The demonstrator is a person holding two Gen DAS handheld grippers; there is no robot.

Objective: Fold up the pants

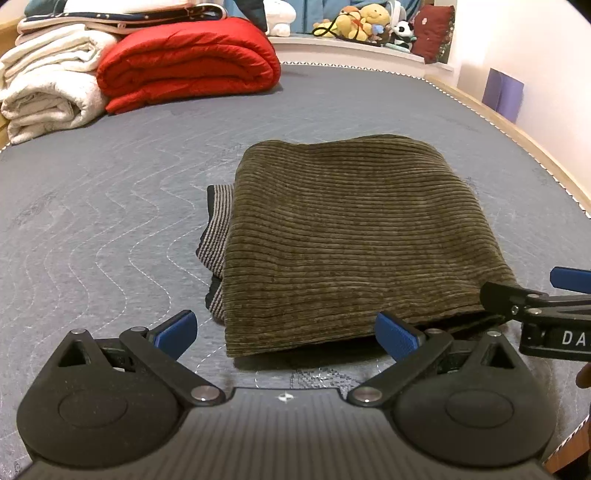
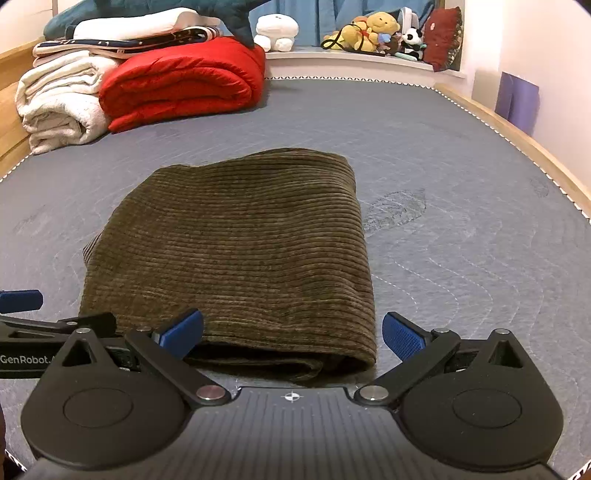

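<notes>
On the grey quilted mattress the pants lie folded into a thick olive corduroy block, flat, with nothing gripping them. From my left gripper they sit at about 1 o'clock, their near edge just ahead of my fingertips; a striped grey-and-black cloth peeks out from under their 9 o'clock side. My left fingers are spread wide and hold nothing; the right-hand blue pad stands just at the near edge of the corduroy, though I cannot tell whether it touches.

From my right gripper the pants lie at 11 to 12 o'clock, the folded layers showing along the near edge right in front of me. Those fingers are wide apart too and empty, the left pad over the near hem, the right pad off the cloth above bare mattress. Each gripper shows in the other's view, low at the side, near the pants' front corners.

At 10 o'clock, well apart from the pants, a red quilt lies rolled beside white blankets. At 1 o'clock, plush toys crowd a white ledge.
</notes>
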